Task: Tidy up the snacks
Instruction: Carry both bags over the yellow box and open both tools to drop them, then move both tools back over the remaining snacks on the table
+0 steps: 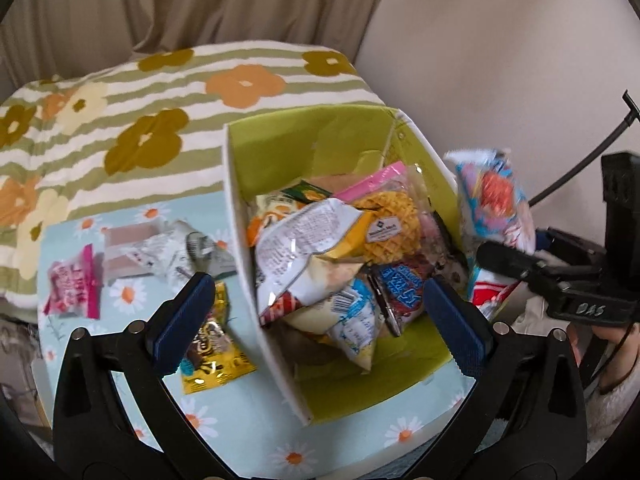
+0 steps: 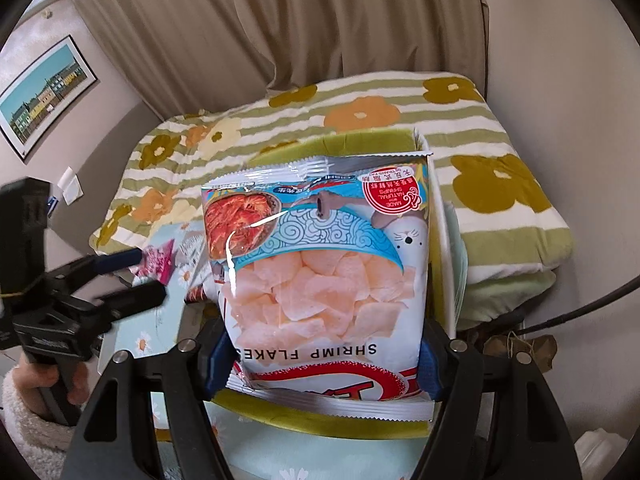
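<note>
A box (image 1: 240, 208) with white outside and green inside stands on the daisy-print mat, filled with several snack packets (image 1: 320, 248). My right gripper (image 2: 320, 356) is shut on a shrimp flakes bag (image 2: 320, 264), held upside down above the box's right side; the bag also shows in the left wrist view (image 1: 494, 196). My left gripper (image 1: 320, 312) is open and empty, its jaws straddling the box's near left wall. A yellow packet (image 1: 216, 356), a pink packet (image 1: 74, 284) and a silver-brown packet (image 1: 152, 252) lie on the mat left of the box.
The light-blue daisy mat (image 1: 256, 432) lies on a bed with a green-striped flowered blanket (image 1: 120, 128). Beige curtains (image 2: 320, 20) hang behind. A framed picture (image 2: 44, 96) hangs on the left wall. A black cable (image 2: 580, 312) runs at the right.
</note>
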The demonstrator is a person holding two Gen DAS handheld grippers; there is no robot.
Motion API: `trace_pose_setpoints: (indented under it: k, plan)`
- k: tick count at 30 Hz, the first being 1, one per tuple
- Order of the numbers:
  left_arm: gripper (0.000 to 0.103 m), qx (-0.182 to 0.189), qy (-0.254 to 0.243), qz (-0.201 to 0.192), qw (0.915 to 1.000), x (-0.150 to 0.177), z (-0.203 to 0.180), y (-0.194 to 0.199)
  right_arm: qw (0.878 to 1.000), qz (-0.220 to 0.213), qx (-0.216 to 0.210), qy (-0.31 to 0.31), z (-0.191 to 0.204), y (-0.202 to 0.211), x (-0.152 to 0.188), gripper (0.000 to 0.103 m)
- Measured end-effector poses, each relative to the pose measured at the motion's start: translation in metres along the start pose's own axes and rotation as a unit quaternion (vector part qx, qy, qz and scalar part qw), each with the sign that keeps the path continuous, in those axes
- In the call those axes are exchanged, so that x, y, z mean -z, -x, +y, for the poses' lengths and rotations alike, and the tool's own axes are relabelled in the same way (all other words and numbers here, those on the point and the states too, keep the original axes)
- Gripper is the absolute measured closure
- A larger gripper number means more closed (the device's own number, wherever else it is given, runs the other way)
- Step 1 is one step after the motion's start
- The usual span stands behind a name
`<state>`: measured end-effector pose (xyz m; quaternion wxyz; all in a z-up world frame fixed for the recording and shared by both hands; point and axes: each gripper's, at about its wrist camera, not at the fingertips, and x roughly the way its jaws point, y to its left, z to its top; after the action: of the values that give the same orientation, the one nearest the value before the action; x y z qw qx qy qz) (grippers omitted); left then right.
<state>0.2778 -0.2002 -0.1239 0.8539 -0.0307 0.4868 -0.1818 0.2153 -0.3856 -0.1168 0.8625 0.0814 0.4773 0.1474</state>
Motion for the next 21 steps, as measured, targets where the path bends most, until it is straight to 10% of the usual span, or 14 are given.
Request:
trace_pose_setpoints:
  k: [6, 10, 21]
  plan:
    - [0.000, -0.022, 0.001, -0.010, 0.9997, 0.004, 0.009, 0.008, 1.000, 0.007, 0.015, 0.007, 0.008, -0.009, 0.010, 0.031]
    - [0.000, -0.023, 0.007, -0.013, 0.9996, 0.012, 0.012, 0.011, 0.999, -0.002, 0.039, 0.024, 0.011, -0.009, 0.017, 0.001]
    - [0.000, -0.072, 0.019, -0.051, 0.9959, 0.040, 0.019, 0.037, 0.997, -0.065, 0.002, 0.050, 0.023, 0.012, 0.029, 0.001]
